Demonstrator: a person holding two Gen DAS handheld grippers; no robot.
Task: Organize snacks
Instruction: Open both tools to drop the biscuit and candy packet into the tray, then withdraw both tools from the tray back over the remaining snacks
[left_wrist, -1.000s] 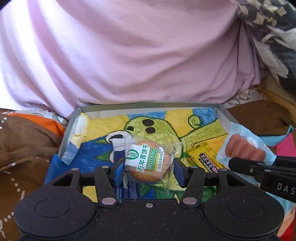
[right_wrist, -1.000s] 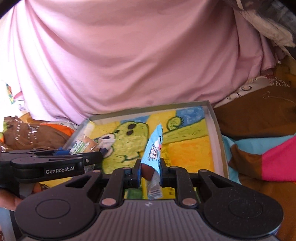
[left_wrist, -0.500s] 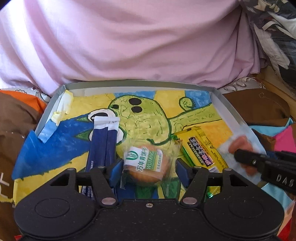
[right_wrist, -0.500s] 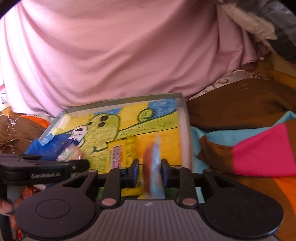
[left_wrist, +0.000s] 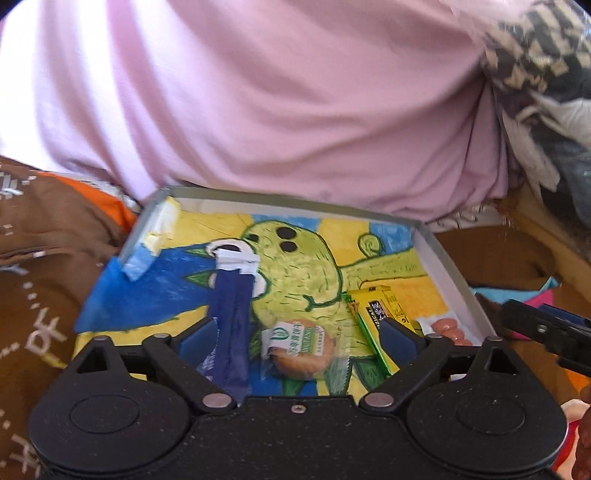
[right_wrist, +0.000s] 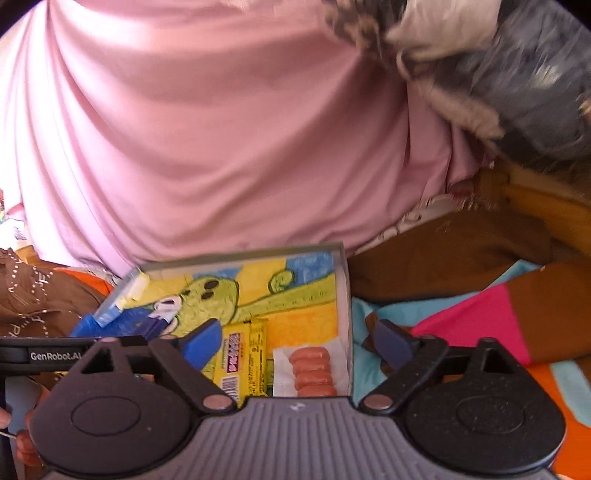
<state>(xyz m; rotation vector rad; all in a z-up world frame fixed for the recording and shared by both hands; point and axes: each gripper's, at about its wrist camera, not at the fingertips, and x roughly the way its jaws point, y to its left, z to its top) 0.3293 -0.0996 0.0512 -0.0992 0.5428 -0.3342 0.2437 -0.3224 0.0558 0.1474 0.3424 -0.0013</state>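
A shallow box (left_wrist: 295, 195) lined with a green cartoon drawing lies in front of a person in a pink shirt. In it rest a dark blue packet (left_wrist: 231, 317), a round cookie in clear wrap (left_wrist: 299, 349), a yellow bar packet (left_wrist: 380, 314) and a pack of small sausages (left_wrist: 447, 328). My left gripper (left_wrist: 295, 332) is open, its pads wide on either side of the cookie and not touching it. My right gripper (right_wrist: 295, 332) is open above the box's right corner, where the sausages (right_wrist: 314, 373) lie beside the yellow packet (right_wrist: 242, 362).
The box's right wall (right_wrist: 343, 295) borders a brown, pink and turquoise blanket (right_wrist: 461, 314). Brown patterned fabric (left_wrist: 44, 266) lies to the left. A dark patterned cloth (left_wrist: 546, 92) is heaped at the upper right. The right gripper's tip (left_wrist: 546, 328) reaches in from the right edge.
Both grippers have opened. The cookie has left the left gripper and the sausage pack has left the right one; both now lie in the box.
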